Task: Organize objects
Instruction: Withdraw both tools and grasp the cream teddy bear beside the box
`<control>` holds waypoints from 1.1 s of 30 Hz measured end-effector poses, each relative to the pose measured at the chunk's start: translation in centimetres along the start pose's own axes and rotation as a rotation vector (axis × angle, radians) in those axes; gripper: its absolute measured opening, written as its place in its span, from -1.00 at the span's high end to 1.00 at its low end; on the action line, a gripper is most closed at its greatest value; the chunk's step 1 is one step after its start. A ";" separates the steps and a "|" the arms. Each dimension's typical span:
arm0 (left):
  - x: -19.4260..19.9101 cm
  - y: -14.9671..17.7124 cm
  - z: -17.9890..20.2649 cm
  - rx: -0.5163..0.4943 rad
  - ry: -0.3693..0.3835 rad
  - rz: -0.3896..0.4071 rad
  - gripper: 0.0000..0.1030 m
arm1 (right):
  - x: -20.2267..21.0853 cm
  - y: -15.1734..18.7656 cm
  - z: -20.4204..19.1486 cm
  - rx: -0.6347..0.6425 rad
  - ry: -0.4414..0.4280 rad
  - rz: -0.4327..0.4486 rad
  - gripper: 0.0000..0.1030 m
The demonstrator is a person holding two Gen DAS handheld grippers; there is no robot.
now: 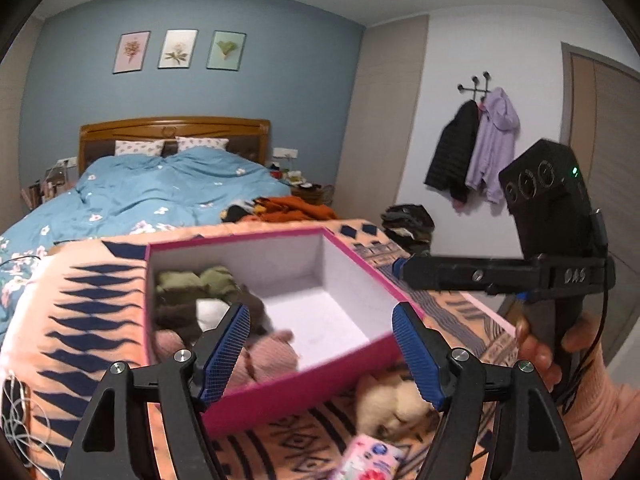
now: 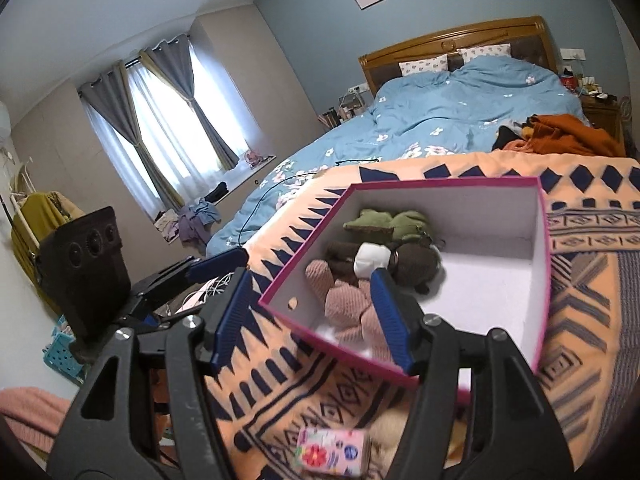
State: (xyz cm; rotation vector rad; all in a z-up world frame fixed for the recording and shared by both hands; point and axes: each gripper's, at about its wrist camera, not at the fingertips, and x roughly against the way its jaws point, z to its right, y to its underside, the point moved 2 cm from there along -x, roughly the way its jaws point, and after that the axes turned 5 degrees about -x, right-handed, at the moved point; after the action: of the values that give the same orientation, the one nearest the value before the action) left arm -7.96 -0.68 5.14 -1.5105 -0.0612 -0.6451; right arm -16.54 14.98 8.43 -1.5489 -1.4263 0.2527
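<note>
The cream plush toy [image 1: 394, 404] lies on the patterned blanket [image 1: 80, 312] just below and in front of your left gripper [image 1: 320, 354], outside the pink box [image 1: 304, 384]. Your right gripper [image 2: 310, 320] straddles the box's near corner. Both sets of jaws stand apart, empty; the left is nearer.

The box [image 1: 304, 396] in the middle of the frame is magenta outside and white inside. In it lie green [image 2: 384, 222], brown [image 2: 412, 264] and dusty-pink [image 2: 348, 304] socks. The blanket [image 1: 80, 312] beneath is peach with navy diamonds. At upper left, the duvet [image 1: 160, 192] is blue with white flowers. Each tool has blue pads [image 1: 224, 356].
</note>
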 end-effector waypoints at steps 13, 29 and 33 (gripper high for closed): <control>-4.5 6.1 3.2 0.018 0.087 -0.178 -0.47 | 3.6 7.7 4.6 -0.176 0.118 0.008 -0.23; -9.5 9.1 4.2 0.029 0.154 -0.325 -0.39 | 3.4 13.8 9.7 -0.346 0.241 -0.045 -0.23; -10.1 9.3 4.3 0.029 0.178 -0.349 -0.33 | 3.0 13.6 9.4 -0.333 0.240 -0.043 -0.23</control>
State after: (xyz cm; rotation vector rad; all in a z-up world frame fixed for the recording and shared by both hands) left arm -10.89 6.27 -7.13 -1.4199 -0.2001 -1.0513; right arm -13.53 24.53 -5.12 -1.7455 -1.3549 -0.2021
